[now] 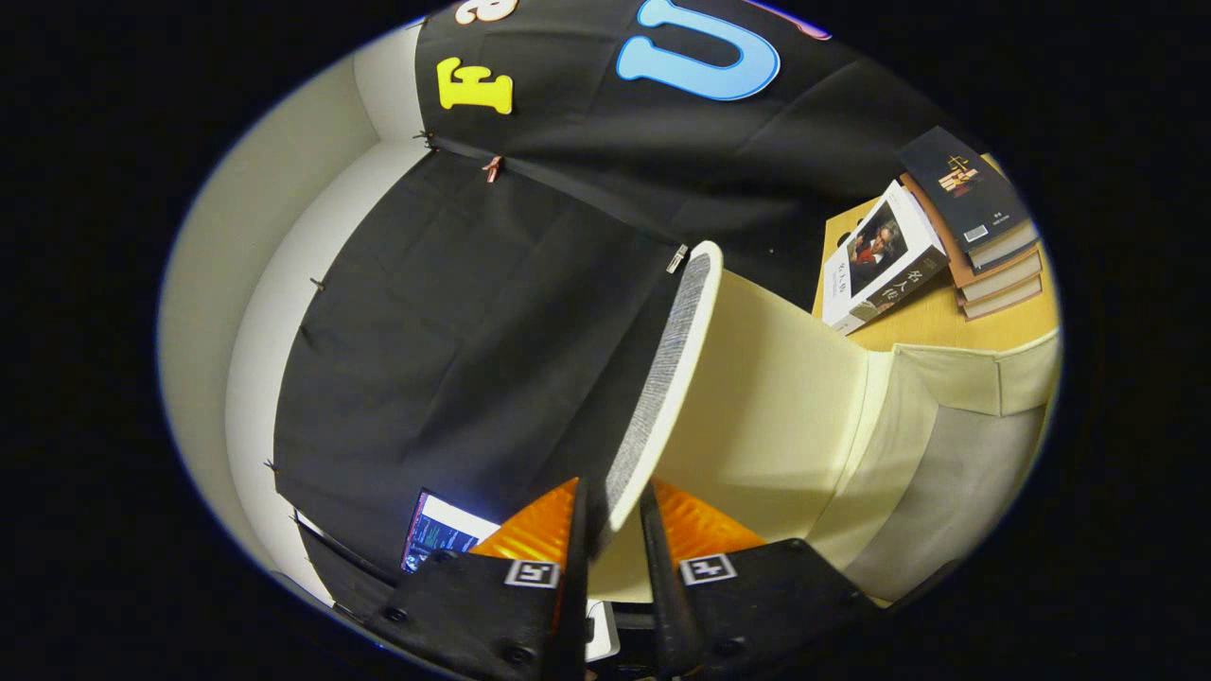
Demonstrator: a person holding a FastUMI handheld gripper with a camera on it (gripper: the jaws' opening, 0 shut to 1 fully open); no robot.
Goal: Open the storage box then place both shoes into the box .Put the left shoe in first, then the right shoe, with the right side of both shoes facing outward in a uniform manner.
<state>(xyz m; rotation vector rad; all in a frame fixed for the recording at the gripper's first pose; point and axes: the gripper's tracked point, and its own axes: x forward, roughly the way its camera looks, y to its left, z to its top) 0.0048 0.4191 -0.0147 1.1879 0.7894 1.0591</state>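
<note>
My gripper point(613, 515) is shut on the edge of the storage box's lid point(662, 378), one finger on each face of it. The lid is raised and runs away from the fingers, its grey woven outer face to the left and its cream lining point(766, 397) to the right. Beyond the lining lies the box's open cream interior point(946, 454), with a folded cream flap point(984, 378) at its far wall. The whole scene appears tilted.
A wooden table point(932, 322) lies past the box, with a stack of books point(984, 236) and one book point(880, 255) leaning against it. A lit screen point(440, 534) sits low to the left of the fingers. Black cloth hangs behind.
</note>
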